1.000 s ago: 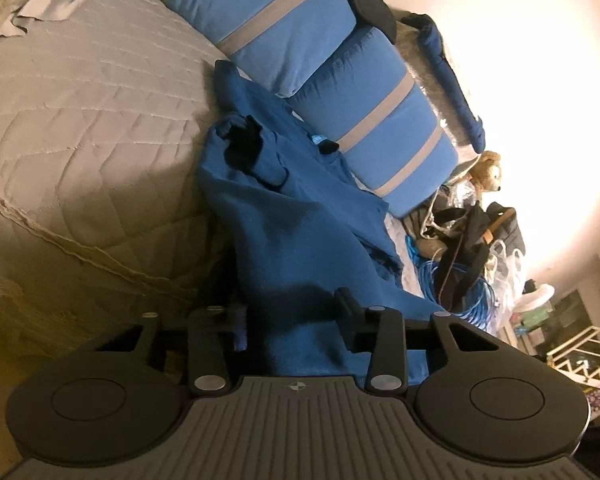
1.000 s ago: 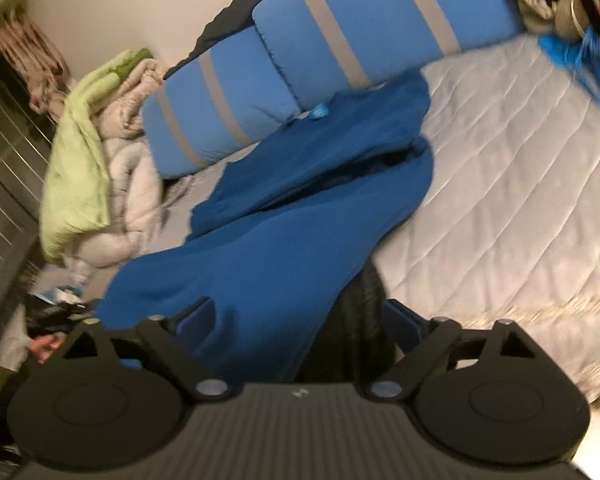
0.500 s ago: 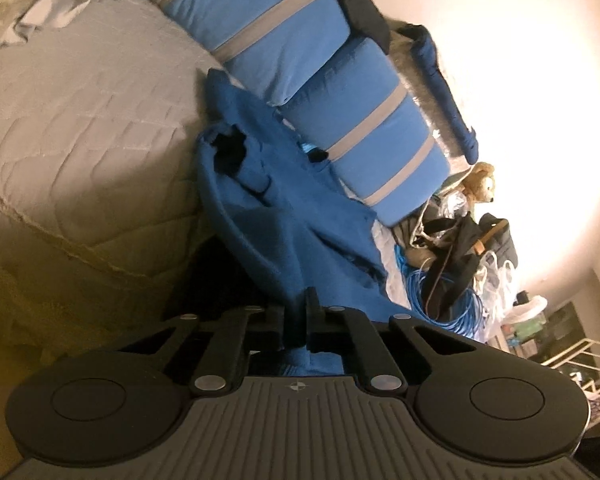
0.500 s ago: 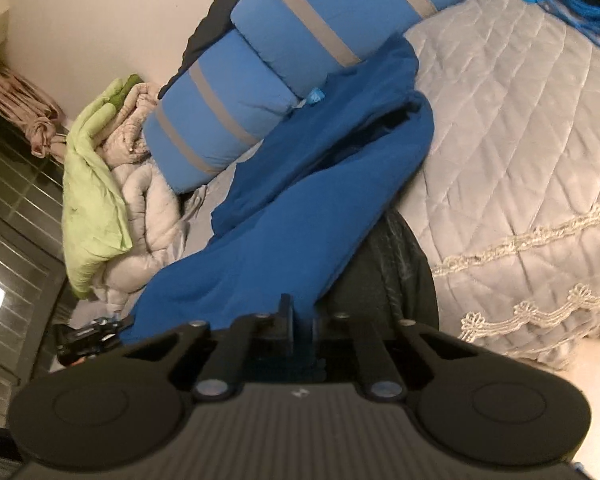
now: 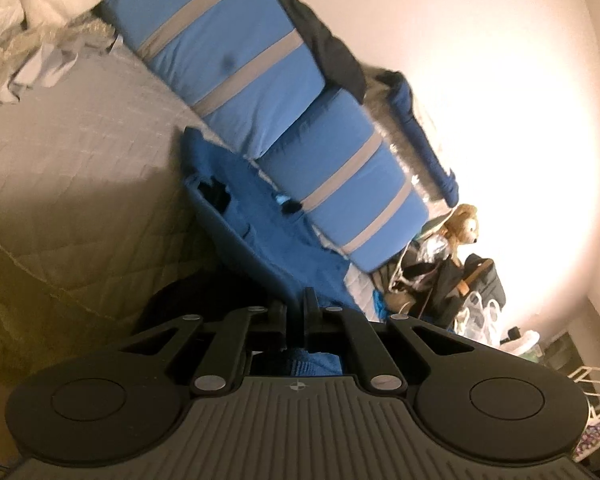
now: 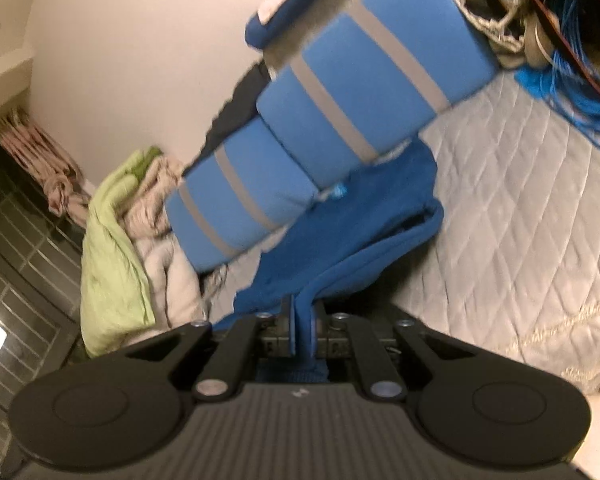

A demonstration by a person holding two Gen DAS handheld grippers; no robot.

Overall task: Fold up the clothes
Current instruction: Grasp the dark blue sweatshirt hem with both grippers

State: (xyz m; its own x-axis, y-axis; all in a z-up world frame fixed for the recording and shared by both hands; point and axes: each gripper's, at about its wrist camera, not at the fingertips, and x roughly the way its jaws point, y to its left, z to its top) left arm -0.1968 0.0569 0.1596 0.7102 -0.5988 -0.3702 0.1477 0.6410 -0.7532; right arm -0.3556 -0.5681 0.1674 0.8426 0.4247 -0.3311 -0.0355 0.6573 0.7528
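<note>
Both my jaws clamped on blue garment (image 5: pixel 260 232): left gripper (image 5: pixel 296 308), right gripper (image 6: pixel 302 320). Its long axis runs from me toward striped pillows (image 6: pixel 340 120) at bed (image 6: pixel 520 220) head edge.

Quilted grey bed (image 6: pixel 532 208) ahead of gripper; blue garment (image 6: pixel 352 236) on it, two striped blue pillows (image 6: pixel 340 120) beyond, bedding pile (image 6: pixel 140 232) far left.

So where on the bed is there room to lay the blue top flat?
The quilted bedspread is bare between the blue garment and the bed's lace edge. It's crowded by the striped pillows, the blue cords and the blanket pile.
</note>
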